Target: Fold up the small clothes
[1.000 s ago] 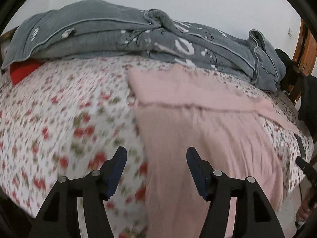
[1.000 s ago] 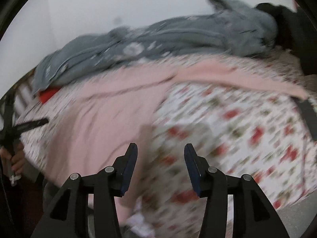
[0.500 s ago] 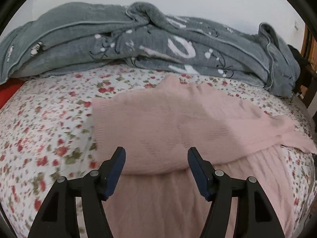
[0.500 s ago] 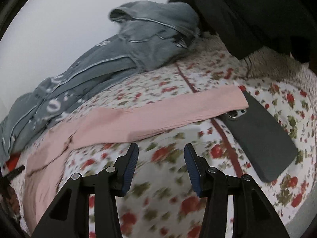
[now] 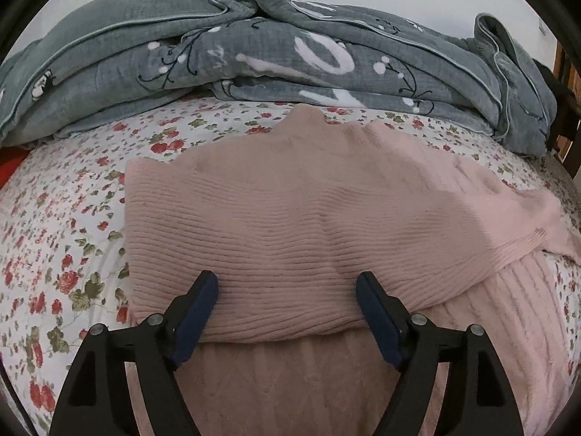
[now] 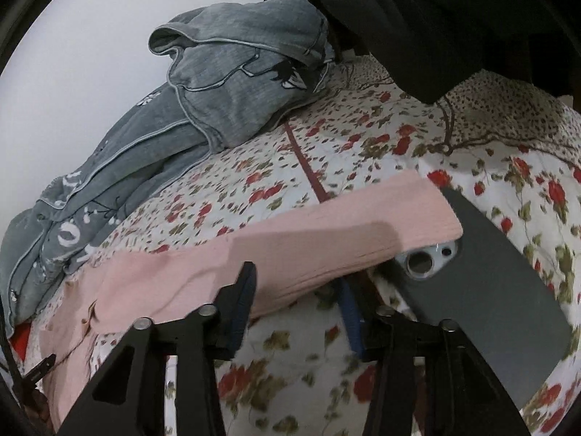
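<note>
A pink knit sweater [image 5: 290, 225] lies flat on the floral bedsheet [image 5: 65, 239], with one sleeve folded across its chest. My left gripper [image 5: 287, 312] is open, its fingers straddling the lower edge of that folded sleeve. In the right wrist view the other pink sleeve [image 6: 290, 250] stretches out across the sheet, its cuff resting over a dark phone [image 6: 501, 290]. My right gripper [image 6: 297, 301] is open low over the sheet, its fingers at the sleeve's near edge, one finger partly hidden under the cuff.
A grey quilt [image 5: 254, 61] is piled along the back of the bed and also shows in the right wrist view [image 6: 232, 87]. Dark clothing [image 6: 435, 14] hangs at the upper right. A red item [image 5: 11, 163] peeks out at the left. A wooden bed frame [image 5: 566, 72] stands at the right.
Both grippers have moved forward and down toward the sweater. The left one now straddles the folded sleeve's edge; the right one has closed in on the outstretched sleeve's cuff by the phone.
</note>
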### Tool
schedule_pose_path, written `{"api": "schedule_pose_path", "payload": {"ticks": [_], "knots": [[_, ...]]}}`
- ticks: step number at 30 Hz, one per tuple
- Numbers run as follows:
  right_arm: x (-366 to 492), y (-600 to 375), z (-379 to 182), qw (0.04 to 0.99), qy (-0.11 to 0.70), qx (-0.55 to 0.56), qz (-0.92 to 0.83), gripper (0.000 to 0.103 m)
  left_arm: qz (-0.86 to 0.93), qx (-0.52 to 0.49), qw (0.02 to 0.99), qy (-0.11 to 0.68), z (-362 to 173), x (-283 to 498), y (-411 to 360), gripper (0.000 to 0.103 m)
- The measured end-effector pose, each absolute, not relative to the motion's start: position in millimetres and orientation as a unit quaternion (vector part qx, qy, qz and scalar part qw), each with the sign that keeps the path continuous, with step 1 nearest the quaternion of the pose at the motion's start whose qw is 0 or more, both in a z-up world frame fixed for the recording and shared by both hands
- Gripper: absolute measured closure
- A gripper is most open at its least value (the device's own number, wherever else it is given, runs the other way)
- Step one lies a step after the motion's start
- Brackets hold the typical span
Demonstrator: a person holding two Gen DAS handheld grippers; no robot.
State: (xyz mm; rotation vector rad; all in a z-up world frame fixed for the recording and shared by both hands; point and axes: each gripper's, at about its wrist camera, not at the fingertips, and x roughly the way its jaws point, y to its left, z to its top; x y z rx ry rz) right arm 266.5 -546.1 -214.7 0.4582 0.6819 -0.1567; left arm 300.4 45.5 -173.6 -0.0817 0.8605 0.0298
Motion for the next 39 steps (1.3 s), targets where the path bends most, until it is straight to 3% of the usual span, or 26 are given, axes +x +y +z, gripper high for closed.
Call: {"api": "schedule_pose_path", "payload": {"ticks": [3, 4, 5, 6, 17, 26, 31, 37, 39], "knots": [[272, -547, -209, 0.918, 0.327, 0.207, -0.089, 0.071, 0.006, -0.051, 0.909, 0.414, -171, 298, 49, 0.025], [273, -549, -206, 0.92, 0.322, 0.201, -0.099, 0.079, 0.003, -0.056, 0.909, 0.413, -169, 297, 51, 0.025], [274, -551, -204, 0.922, 0.318, 0.195, -0.107, 0.093, -0.002, -0.064, 0.91, 0.409, -165, 293, 53, 0.025], [276, -552, -201, 0.923, 0.317, 0.189, -0.112, 0.095, -0.004, -0.07, 0.911, 0.406, -163, 291, 56, 0.025], [298, -458, -105, 0.96, 0.255, 0.089, -0.073, 0.096, 0.032, -0.121, 0.92, 0.372, -139, 246, 128, 0.026], [327, -261, -44, 0.972, 0.218, 0.041, 0.074, 0.096, 0.073, -0.146, 0.925, 0.344, -129, 206, 204, 0.026], [329, -132, -56, 0.957, 0.234, 0.005, 0.174, 0.097, 0.099, -0.159, 0.918, 0.349, -131, 191, 238, 0.026], [325, -12, -130, 0.909, 0.322, -0.053, 0.259, 0.096, 0.114, -0.165, 0.913, 0.355, -137, 184, 258, 0.025], [323, 4, -159, 0.884, 0.365, -0.072, 0.285, 0.087, 0.111, -0.166, 0.912, 0.358, -138, 185, 258, 0.025]]}}
